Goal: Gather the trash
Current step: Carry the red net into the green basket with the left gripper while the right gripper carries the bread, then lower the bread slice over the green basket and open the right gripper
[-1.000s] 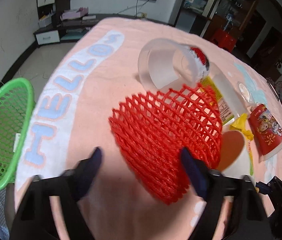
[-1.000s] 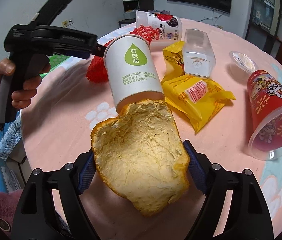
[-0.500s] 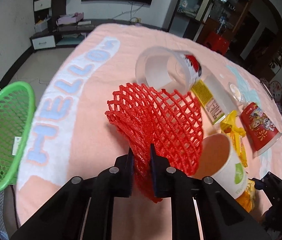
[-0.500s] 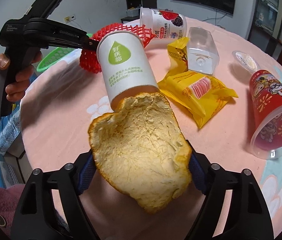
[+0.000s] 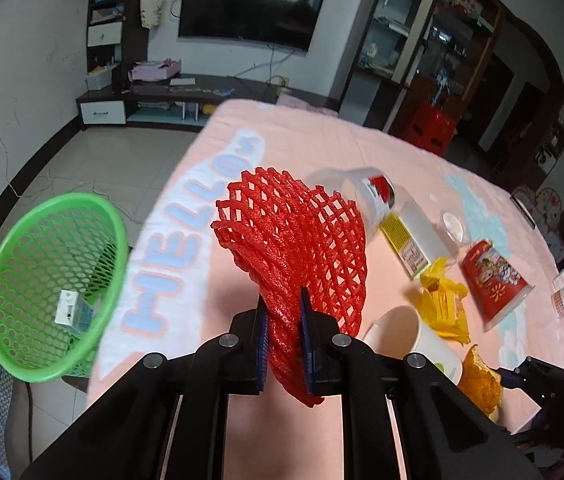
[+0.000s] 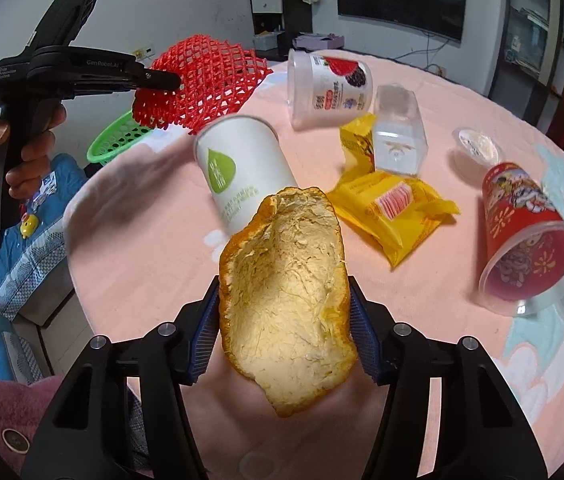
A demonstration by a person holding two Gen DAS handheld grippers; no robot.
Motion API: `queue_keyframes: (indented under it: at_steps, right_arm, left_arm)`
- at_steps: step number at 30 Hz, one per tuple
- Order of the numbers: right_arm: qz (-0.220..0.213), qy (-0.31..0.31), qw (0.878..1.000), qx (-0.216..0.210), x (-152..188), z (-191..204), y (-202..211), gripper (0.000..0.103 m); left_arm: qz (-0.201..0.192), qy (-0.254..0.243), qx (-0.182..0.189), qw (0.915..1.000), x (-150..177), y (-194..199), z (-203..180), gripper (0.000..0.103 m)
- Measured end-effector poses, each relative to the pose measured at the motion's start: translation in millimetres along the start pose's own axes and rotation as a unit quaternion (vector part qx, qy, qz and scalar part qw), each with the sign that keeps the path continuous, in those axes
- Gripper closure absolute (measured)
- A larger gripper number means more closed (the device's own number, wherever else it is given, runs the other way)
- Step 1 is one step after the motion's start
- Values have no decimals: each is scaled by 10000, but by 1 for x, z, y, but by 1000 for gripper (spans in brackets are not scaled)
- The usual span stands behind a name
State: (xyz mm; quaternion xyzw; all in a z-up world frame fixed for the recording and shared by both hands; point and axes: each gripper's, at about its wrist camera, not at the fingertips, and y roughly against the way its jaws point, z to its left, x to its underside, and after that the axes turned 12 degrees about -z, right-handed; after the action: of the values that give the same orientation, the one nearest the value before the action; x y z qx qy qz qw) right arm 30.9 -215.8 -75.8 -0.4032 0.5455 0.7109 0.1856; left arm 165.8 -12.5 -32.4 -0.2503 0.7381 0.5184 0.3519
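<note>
Pink-clothed bench (image 5: 321, 148) under my hands, green basket (image 5: 22, 264) off its edge, red foam net (image 5: 293, 240) lifted and pinched in my left fingers (image 5: 283, 344), orange peel (image 6: 285, 312) between my right fingers (image 6: 283, 332), just closing onto its edges.

bare pink tablecloth (image 5: 313, 148) on the green basket (image 5: 14, 364) side; toppled white paper cup (image 6: 242, 168) and wrappers (image 6: 393, 208) crowd the other.

Both grippers closed on trash, net lifted.
Left gripper (image 5: 283, 338) went from open around the red net (image 5: 293, 240) to clamped, net now off the table. Right gripper (image 6: 283, 328) has just been closing, pads now against the orange peel (image 6: 285, 304).
</note>
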Motion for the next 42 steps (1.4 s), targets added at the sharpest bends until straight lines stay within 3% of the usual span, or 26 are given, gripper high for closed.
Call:
queue_keyframes:
  at_steps: [5,14,22,32,35,37,38,40,42]
  right_arm:
    - [-128,81,9999,-49,-18,12,0,44]
    - [-166,187,9995,-204,-47,36,-13,44]
    - [-189,262,9991,-271,-71,53,-25,44]
    - [-163,344,9983,-452,-98,76,-46,44]
    - [-158,373,9979,-509,-108,85,-55,44]
    - [-144,354,9976,-576,-117,90,-62,44]
    - [-141,354,9974,-605,-121,93,-66,44]
    - [-136,394,9972,-629,-130,100,-75,44]
    - [-122,409,9969,-665,-138,106,-84,44]
  left_arm:
    - [-245,124,-192,9994,-9,19,21,90]
    - [-456,218,-910,9946,-23,28,80,90]
    - [-257,177,-1578,9870,-19,12,131,90]
    - [-16,357,-1962,9799,-8,-3,185,87]
    - [55,396,-2054,9779,-5,-9,196,81]
    - [94,447,-2107,9765,-3,-12,201,68]
    - [105,469,-2103,9764,-2,-14,203,67]
    - [120,514,-2138,9755,0,-14,208,51]
    - [129,558,-2175,9744,3,-13,213,47]
